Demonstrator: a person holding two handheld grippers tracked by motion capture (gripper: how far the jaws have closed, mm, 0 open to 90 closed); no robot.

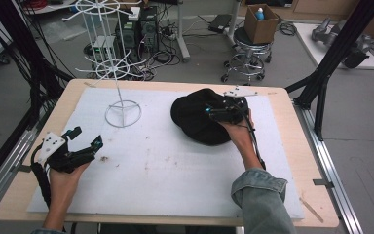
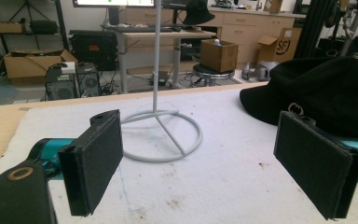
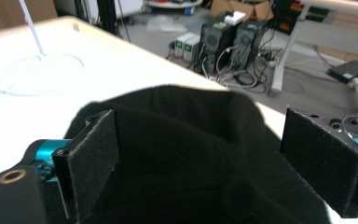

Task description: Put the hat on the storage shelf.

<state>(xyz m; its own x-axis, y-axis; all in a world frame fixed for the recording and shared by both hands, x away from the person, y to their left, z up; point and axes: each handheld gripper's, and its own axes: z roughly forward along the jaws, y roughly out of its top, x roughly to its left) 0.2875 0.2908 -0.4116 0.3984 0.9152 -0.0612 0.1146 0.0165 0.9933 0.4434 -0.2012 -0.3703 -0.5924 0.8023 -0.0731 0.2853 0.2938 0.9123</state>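
A black cap [image 1: 197, 117] lies on the white mat, right of centre. My right gripper [image 1: 218, 113] hovers over the cap's right side with its jaws open. In the right gripper view the cap [image 3: 191, 154] spreads between and beneath the two wide-apart pads [image 3: 91, 158]. A white wire stand [image 1: 122, 113] with a ring base rises at the mat's back left. My left gripper [image 1: 85, 139] is open near the mat's left edge, aimed toward the stand. In the left gripper view the stand's ring base [image 2: 165, 135] lies ahead between the open pads [image 2: 95, 158], and the cap [image 2: 317, 91] is at right.
The white mat [image 1: 165, 161] covers most of a wooden table [image 1: 282, 97]. Black frame posts [image 1: 331, 53] stand at the right and left. A stool with a cardboard box [image 1: 259, 22], computers and cables are on the floor behind the table.
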